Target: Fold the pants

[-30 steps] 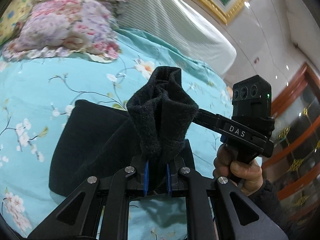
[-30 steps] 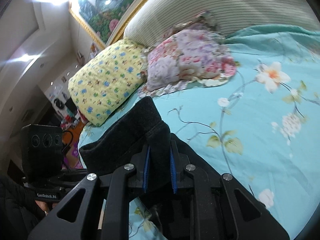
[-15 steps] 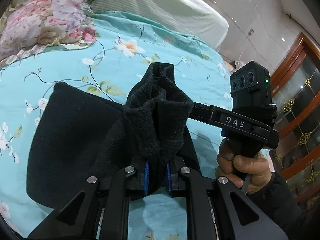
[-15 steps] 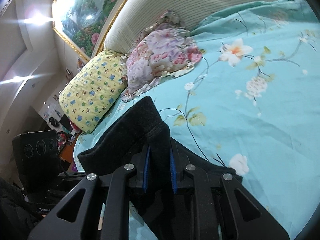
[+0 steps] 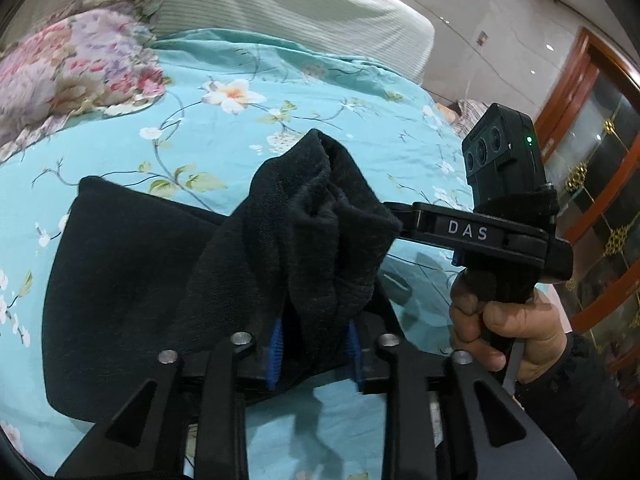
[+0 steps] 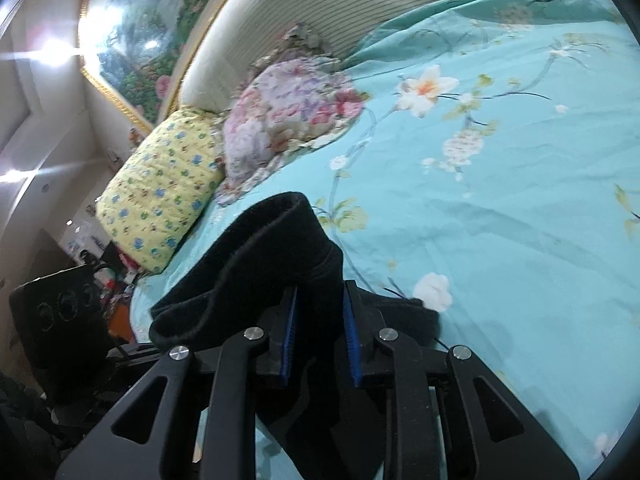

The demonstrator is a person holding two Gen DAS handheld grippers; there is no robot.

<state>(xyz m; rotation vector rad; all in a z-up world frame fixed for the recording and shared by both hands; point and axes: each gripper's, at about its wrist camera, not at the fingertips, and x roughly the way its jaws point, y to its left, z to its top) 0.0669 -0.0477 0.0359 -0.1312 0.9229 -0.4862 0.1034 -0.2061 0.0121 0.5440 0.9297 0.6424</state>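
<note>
black pants point(image 5: 132, 280): partly spread on teal floral bed point(image 5: 280, 92), one edge lifted. left gripper point(image 5: 314, 354) and right gripper point(image 6: 318, 350): jaws clamped on bunched fabric. step judged: mid-fold; next, carry edge across toward floral pillow point(image 5: 68, 64), lower evenly, release.

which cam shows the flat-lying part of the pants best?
Left wrist: the black pants spread across the teal bedspread beyond the left gripper. Right wrist shows mostly the bunched edge in the right gripper.
</note>
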